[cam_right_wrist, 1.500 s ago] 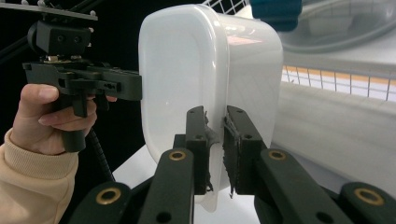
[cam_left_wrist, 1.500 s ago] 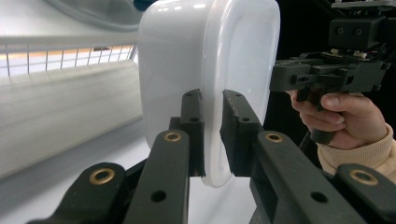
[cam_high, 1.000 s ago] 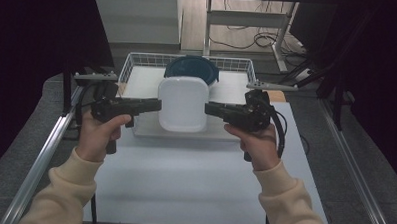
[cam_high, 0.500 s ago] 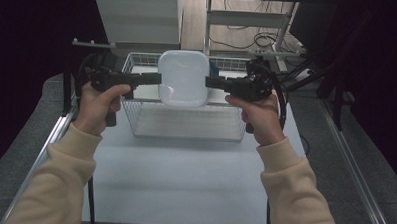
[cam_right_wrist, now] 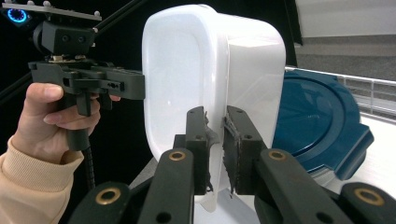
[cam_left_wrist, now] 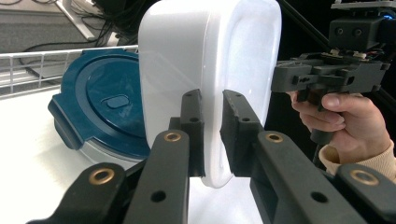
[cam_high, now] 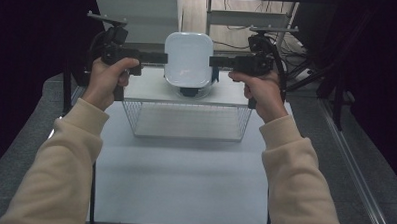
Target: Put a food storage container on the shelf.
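Both pairs of black fingers (cam_left_wrist: 194, 130) are clamped on opposite rims of the white plastic tub (cam_high: 188, 59): the left gripper (cam_high: 161, 57) pinches its left edge, the right gripper (cam_high: 216, 61) its right edge (cam_right_wrist: 217, 140). The tub hangs in the air above the far edge of the wire basket (cam_high: 186, 119), tipped up on edge so its flat base faces the person and its longer side runs up and down. A blue lid (cam_left_wrist: 109, 109) lies behind it on the white table (cam_high: 184, 181). Dark curtains flank the table; cables (cam_high: 229, 30) trail across the floor beyond
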`<state>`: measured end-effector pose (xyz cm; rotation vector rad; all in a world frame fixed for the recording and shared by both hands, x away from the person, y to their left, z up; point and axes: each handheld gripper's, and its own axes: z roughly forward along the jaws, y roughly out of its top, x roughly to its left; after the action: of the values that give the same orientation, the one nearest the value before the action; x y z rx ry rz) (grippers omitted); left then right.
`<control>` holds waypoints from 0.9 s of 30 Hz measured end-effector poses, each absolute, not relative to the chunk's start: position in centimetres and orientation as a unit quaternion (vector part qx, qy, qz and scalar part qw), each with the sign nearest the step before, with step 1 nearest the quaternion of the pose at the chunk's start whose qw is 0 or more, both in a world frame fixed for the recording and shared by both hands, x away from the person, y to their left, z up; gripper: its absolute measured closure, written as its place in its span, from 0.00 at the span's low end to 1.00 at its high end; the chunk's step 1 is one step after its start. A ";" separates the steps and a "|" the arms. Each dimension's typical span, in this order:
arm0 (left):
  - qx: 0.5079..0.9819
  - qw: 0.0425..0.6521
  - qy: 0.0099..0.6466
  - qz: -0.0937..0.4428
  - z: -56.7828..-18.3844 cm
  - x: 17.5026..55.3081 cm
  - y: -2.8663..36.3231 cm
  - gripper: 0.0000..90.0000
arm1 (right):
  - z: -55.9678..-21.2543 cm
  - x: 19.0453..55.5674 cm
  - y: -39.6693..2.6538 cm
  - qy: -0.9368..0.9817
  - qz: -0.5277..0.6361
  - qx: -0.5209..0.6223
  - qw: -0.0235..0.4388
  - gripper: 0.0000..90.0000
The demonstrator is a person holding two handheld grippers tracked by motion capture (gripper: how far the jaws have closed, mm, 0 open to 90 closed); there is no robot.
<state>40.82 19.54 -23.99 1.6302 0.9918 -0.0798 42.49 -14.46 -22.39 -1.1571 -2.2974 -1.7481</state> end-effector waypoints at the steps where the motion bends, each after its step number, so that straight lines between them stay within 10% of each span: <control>1: 0.697 0.578 0.424 -0.034 -24.0 40.8 19.5 0.89 | -22.4 42.5 -14.5 -0.739 -0.562 -0.372 0.016 0.89; 27: 0.634 0.587 0.490 -0.116 -25.9 47.0 19.8 0.86 | -24.0 48.4 -14.7 -0.682 -0.543 -0.475 0.122 0.82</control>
<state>47.05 19.84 -25.88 1.4787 1.1416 -0.2714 48.44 -14.73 -23.99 -1.3857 -1.9903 -1.5854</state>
